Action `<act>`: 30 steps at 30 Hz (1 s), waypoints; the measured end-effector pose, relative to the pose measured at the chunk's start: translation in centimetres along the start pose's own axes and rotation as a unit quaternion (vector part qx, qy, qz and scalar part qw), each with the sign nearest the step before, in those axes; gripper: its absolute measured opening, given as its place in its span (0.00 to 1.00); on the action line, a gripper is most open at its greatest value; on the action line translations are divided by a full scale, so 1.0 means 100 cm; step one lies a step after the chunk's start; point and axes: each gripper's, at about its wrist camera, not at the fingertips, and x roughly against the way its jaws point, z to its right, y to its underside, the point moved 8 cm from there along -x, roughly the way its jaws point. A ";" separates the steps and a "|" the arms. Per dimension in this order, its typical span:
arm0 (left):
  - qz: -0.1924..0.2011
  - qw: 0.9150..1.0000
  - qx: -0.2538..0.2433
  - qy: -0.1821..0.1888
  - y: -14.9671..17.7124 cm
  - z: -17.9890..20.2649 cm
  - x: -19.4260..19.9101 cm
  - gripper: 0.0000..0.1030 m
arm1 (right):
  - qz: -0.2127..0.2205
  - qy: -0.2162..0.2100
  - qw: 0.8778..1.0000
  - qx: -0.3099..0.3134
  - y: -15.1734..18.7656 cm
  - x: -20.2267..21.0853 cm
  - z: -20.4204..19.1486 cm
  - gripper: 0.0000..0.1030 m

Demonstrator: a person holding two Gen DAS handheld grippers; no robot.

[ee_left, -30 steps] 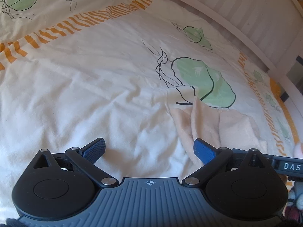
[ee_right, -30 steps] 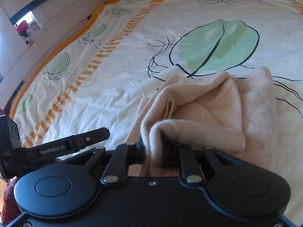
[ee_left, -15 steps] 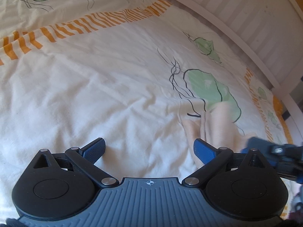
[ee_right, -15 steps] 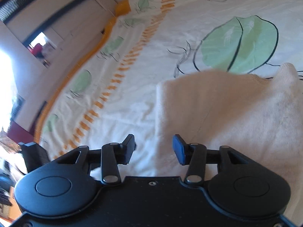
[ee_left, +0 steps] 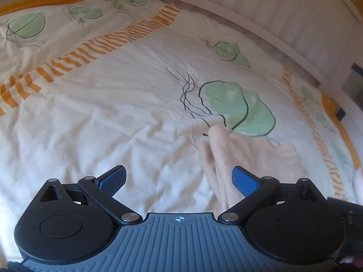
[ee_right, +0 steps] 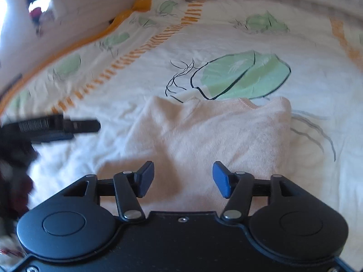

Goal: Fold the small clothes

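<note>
Right claw (ee_right: 183,178): let go since 1 s ago. Then clamped on a bunched fold of the pale peach knit garment (ee_right: 204,136); now blue pads spread wide, nothing between them, hovering over near edge of garment. Spread wider than 0.5 s ago too. View blurred at left, so camera in motion.

Left claw (ee_left: 179,180): spread wide as before, gripping nothing. Blue pad (ee_left: 244,179) on its right side just at garment's left edge; touching or not, can't tell. Framing shifted: more of far bed corner w/ orange trim now in sight.

Garment: no longer heaped in rolls as 1 s ago. Lies flat on cream bedspread w/ green leaf prints and orange striped band (ee_right: 136,52), folded into a rough rectangle. Top edge straight-ish, a ribbed hem or neckline showing near its middle. Right side a clean folded edge, left side softer, slanting. Soft creases across the top layer. Sits just below the big green leaf print (ee_right: 245,77), far edge overlapping the leaf's black outline. In left wrist view, garment (ee_left: 249,154) seen from its left side, w/ long vertical folds along that edge.

Dark body of left claw (ee_right: 52,127) enters right wrist view at left, blurred, apart from garment.
</note>
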 end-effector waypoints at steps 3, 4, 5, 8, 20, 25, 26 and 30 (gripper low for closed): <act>-0.012 0.999 -0.032 -0.004 0.004 0.012 0.001 0.98 | -0.003 0.009 0.997 0.072 0.024 -0.012 -0.032 0.68; -0.014 0.999 -0.042 -0.004 0.004 0.016 0.001 0.98 | 0.009 0.010 0.996 0.092 0.029 -0.010 -0.041 0.73; -0.017 0.998 -0.055 -0.004 0.005 0.021 0.002 0.98 | 0.016 0.005 0.994 0.104 0.033 -0.008 -0.048 0.74; -0.021 0.995 -0.096 0.002 0.004 0.042 -0.002 0.98 | 0.022 -0.035 0.995 0.091 0.038 0.000 -0.055 0.74; -0.064 0.967 -0.245 -0.033 0.027 0.070 -0.079 1.00 | 0.069 -0.087 0.994 0.008 0.043 0.064 0.011 0.84; -0.092 0.986 -0.140 0.026 0.028 0.046 -0.083 1.00 | 0.100 -0.085 0.991 -0.011 0.010 0.060 0.049 0.91; -0.090 0.986 -0.139 0.029 0.028 0.045 -0.082 1.00 | 0.106 -0.090 0.990 -0.013 0.003 0.055 0.052 0.92; -0.087 0.986 -0.136 0.031 0.029 0.044 -0.079 1.00 | 0.102 -0.124 0.987 -0.028 -0.019 0.021 0.064 0.92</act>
